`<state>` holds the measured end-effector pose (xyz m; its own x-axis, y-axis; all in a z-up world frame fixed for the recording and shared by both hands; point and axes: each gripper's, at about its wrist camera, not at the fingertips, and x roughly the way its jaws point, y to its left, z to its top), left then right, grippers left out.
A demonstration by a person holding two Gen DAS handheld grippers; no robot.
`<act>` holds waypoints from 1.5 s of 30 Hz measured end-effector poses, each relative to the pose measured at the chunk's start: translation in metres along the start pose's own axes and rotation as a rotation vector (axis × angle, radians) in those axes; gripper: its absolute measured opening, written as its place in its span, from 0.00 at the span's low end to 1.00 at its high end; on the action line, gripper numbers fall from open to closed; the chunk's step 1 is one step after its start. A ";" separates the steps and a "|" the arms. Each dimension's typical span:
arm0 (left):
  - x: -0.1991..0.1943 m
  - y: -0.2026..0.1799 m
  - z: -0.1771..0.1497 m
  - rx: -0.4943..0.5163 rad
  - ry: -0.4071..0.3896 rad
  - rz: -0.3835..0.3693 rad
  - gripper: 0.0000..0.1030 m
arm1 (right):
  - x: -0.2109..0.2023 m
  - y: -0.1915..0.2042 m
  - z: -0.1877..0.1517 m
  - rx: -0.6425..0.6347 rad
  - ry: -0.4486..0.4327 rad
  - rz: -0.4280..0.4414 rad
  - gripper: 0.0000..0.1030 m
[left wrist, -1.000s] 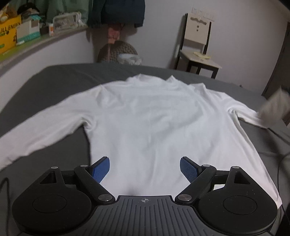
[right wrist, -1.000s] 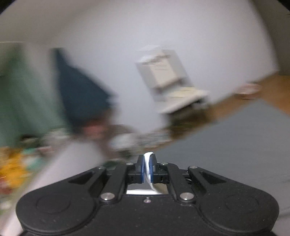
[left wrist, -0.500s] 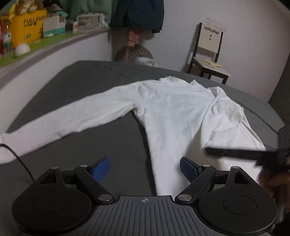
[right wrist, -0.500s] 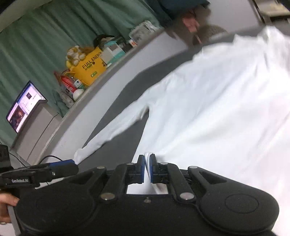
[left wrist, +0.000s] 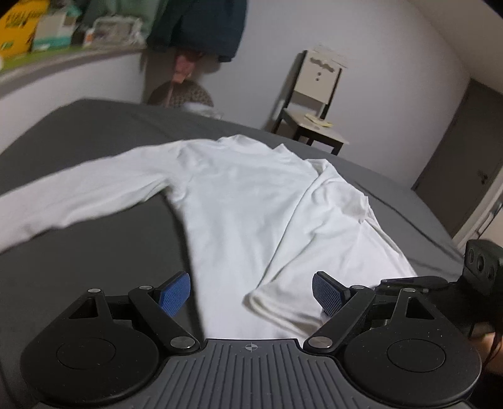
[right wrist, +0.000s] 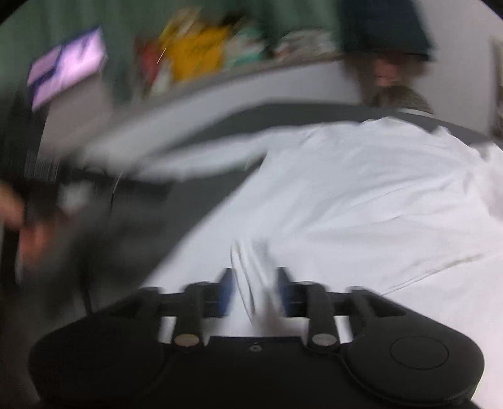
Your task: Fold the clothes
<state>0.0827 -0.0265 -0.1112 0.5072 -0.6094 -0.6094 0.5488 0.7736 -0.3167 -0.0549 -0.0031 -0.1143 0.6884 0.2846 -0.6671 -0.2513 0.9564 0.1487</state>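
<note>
A white long-sleeved shirt (left wrist: 239, 201) lies flat on the grey bed (left wrist: 94, 132). One sleeve stretches out to the left. The other sleeve is folded across the body, and its cuff (left wrist: 267, 303) rests just in front of my left gripper (left wrist: 251, 294), which is open and holds nothing. In the blurred right wrist view my right gripper (right wrist: 255, 292) has its blue pads parted, with the sleeve cuff (right wrist: 254, 283) loose between them over the shirt (right wrist: 361, 195). The right gripper (left wrist: 408, 282) also shows at the right edge of the left wrist view.
A chair (left wrist: 317, 103) stands beyond the bed's far edge, near a grey door (left wrist: 465, 151). A cluttered shelf (left wrist: 63, 41) runs along the left wall, with a dark garment (left wrist: 201, 25) hanging beside it. A lit screen (right wrist: 66, 69) glows at the far left.
My right gripper carried the right sleeve across the shirt's body toward the hem, and its pads have since parted from the cuff. The left gripper stayed open and shifted sideways.
</note>
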 end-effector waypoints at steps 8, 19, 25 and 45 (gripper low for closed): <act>0.048 -0.029 0.002 0.148 0.074 0.051 0.83 | 0.016 0.012 -0.018 -0.160 -0.021 -0.084 0.09; 0.066 -0.039 -0.009 0.260 0.258 -0.089 0.83 | 0.008 0.023 -0.023 -0.199 0.009 -0.071 0.08; 0.075 -0.027 -0.004 0.032 0.256 -0.088 0.83 | 0.010 0.024 -0.028 -0.221 0.027 -0.087 0.09; 0.039 -0.033 -0.004 -0.020 0.152 0.054 0.02 | -0.015 0.035 -0.017 -0.162 -0.112 -0.012 0.09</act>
<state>0.0819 -0.0747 -0.1275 0.4285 -0.5348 -0.7282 0.5092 0.8087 -0.2943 -0.0854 0.0253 -0.1118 0.7610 0.2873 -0.5816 -0.3428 0.9393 0.0154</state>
